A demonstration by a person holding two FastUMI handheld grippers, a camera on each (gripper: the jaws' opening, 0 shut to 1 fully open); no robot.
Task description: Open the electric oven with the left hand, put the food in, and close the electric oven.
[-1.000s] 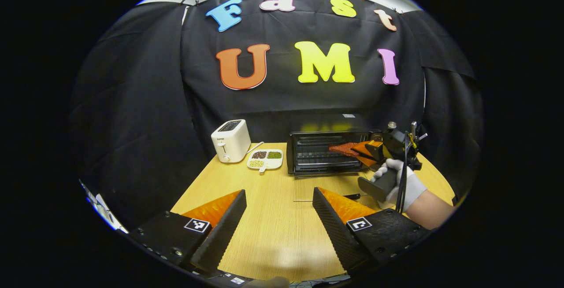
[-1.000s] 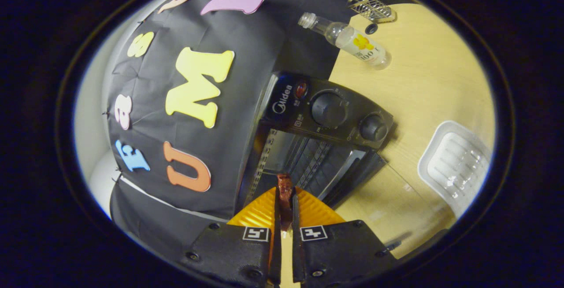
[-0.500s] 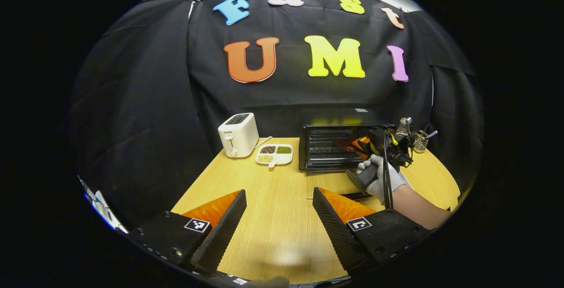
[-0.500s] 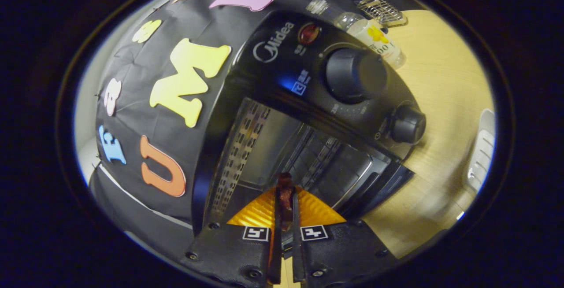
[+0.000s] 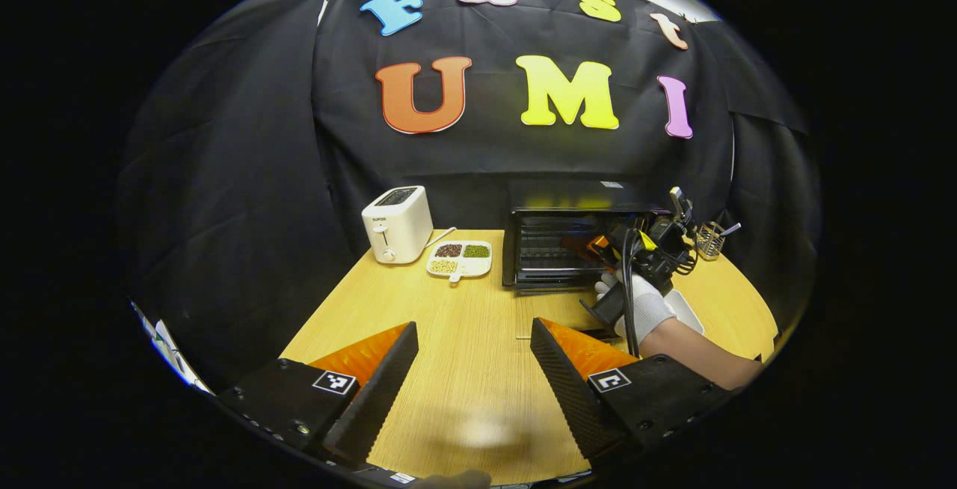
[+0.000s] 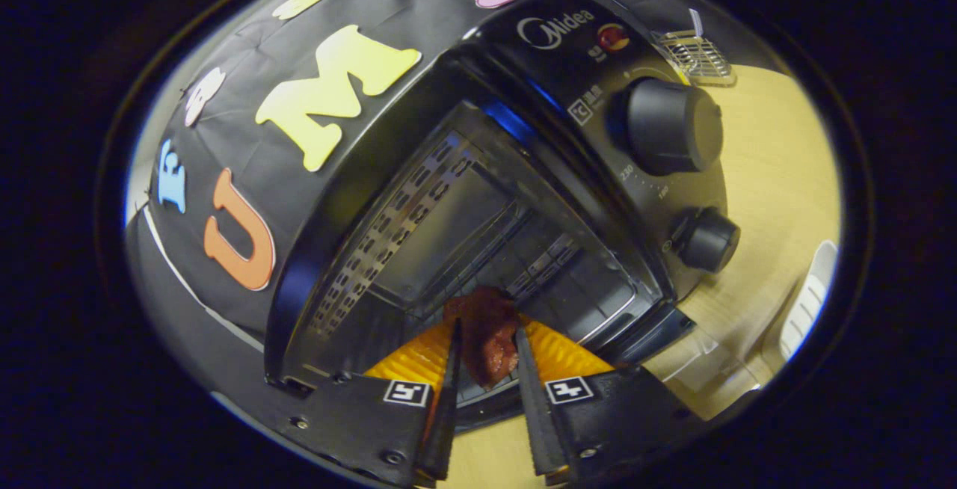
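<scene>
1. The right hand-held gripper [image 6: 486, 392] is reaching into the open electric oven [image 6: 478, 197], fingers parted around the food [image 6: 486, 336].
2. The food is looking soft and floppy; grip its near edge.
3. The left hand-held gripper [image 5: 475, 377] is hovering apart, well before the oven.

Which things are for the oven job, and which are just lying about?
For the job: black electric oven, reddish-brown piece of food between the jaws of the right gripper, left gripper.
Lying about: white toaster, white divided dish of beans, wire basket, white ribbed plastic tray.
</scene>
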